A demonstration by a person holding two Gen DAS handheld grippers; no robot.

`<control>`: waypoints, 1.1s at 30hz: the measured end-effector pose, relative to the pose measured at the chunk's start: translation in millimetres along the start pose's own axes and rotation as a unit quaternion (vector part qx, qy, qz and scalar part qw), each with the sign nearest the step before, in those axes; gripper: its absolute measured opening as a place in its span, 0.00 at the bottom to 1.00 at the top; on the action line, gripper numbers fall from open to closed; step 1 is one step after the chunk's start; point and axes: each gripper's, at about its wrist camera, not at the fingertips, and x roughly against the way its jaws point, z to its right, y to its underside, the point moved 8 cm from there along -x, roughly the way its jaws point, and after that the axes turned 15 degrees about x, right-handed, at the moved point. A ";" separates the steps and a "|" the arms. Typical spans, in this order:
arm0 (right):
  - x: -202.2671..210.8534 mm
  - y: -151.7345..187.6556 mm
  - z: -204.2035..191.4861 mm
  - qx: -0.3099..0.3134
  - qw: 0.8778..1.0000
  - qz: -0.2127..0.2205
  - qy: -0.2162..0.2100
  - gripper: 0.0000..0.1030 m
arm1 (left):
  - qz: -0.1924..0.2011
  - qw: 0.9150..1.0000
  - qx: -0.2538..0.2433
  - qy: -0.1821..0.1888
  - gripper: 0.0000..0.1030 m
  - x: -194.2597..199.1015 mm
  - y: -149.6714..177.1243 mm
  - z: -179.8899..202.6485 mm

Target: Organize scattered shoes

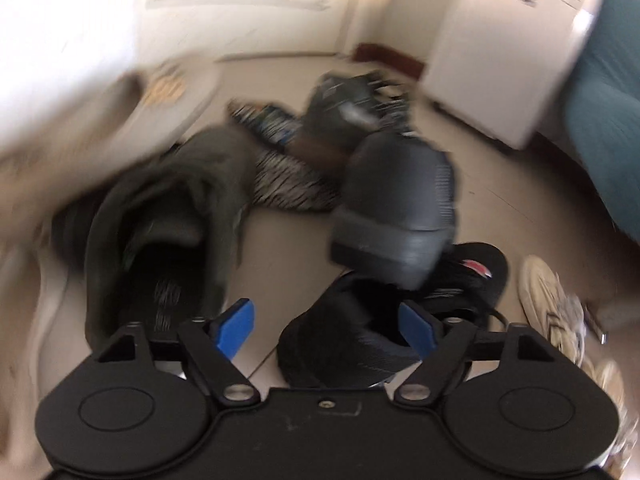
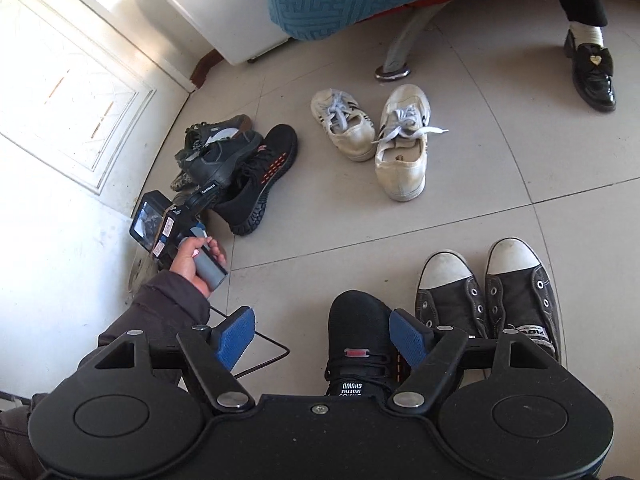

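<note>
Both claws stand open with nothing gripped. Between my right gripper's [image 2: 323, 338] blue pads lies a black knit sneaker [image 2: 358, 344], untouched, beside a pair of black canvas shoes with white toecaps [image 2: 490, 292]. Further off sit two white sneakers [image 2: 384, 140]. My left gripper [image 1: 326, 322] hovers over the dark pile by the door [image 2: 76, 92]: an olive shoe [image 1: 168, 236], another black sneaker [image 1: 348, 344], one grey sole [image 1: 396, 204] turned up. All rest on the tiled floor [image 2: 360, 232].

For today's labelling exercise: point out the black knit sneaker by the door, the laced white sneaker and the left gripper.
black knit sneaker [image 2: 260, 178]: right wrist view, upper.
laced white sneaker [image 2: 401, 148]: right wrist view, tongue.
left gripper [image 1: 326, 324]: left wrist view, between fingertips.
</note>
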 end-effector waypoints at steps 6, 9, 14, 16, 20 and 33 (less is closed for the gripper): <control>-8.1 -1.8 7.1 -0.003 1.000 -0.002 0.013 0.72 | -0.040 0.995 -0.072 -0.053 0.62 -25.1 5.1 23.9; -8.1 -1.3 8.9 -0.004 1.000 -0.001 0.020 0.72 | -0.077 0.993 -0.062 -0.068 0.41 -34.5 2.1 27.3; -5.5 -3.8 8.9 0.002 1.000 0.006 0.022 0.72 | -0.098 0.989 -0.071 -0.082 0.20 -27.6 0.0 18.0; -6.1 -5.3 7.3 0.005 1.000 0.008 0.019 0.72 | -0.099 0.988 -0.099 -0.066 0.20 -19.7 7.6 13.5; -9.4 -6.4 4.2 0.012 1.000 0.006 0.013 0.72 | -0.107 0.986 -0.115 -0.047 0.19 5.1 26.8 -6.3; -108.4 -3.1 -54.6 0.137 0.991 0.002 0.000 0.91 | -0.042 0.996 -0.082 -0.014 0.33 186.7 32.4 -70.5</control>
